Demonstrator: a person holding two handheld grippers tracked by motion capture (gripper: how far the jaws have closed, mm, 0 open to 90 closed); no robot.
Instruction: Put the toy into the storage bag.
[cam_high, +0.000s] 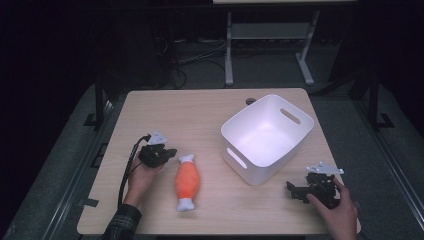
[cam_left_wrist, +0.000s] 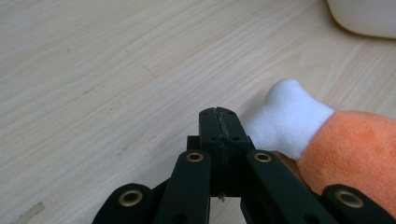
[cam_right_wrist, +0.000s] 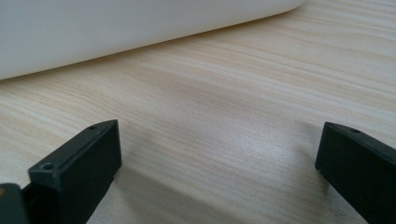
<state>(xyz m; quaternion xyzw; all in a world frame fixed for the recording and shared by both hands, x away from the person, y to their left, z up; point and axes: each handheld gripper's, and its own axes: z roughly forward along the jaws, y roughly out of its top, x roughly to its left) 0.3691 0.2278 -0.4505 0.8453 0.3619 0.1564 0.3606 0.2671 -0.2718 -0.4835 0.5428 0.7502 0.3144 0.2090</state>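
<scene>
Two hand-held tools rest on a wooden counter beside a plush toy and a white bin.

The left tool (cam_high: 167, 153), held in the person's left hand (cam_high: 142, 176) near the counter's left edge, has its jaws pressed together on nothing, their tips just beside the white end of the orange plush toy (cam_high: 187, 181). In the left gripper view the toy (cam_left_wrist: 327, 140) lies to the right of the closed jaws. The toy lies toward the front edge, left of centre. The right tool (cam_high: 295, 190), held in the right hand (cam_high: 340, 212) at the front right corner, has its jaws spread wide over bare wood, near the white bin (cam_high: 300, 135). The bin stands toward the counter's right side.
</scene>
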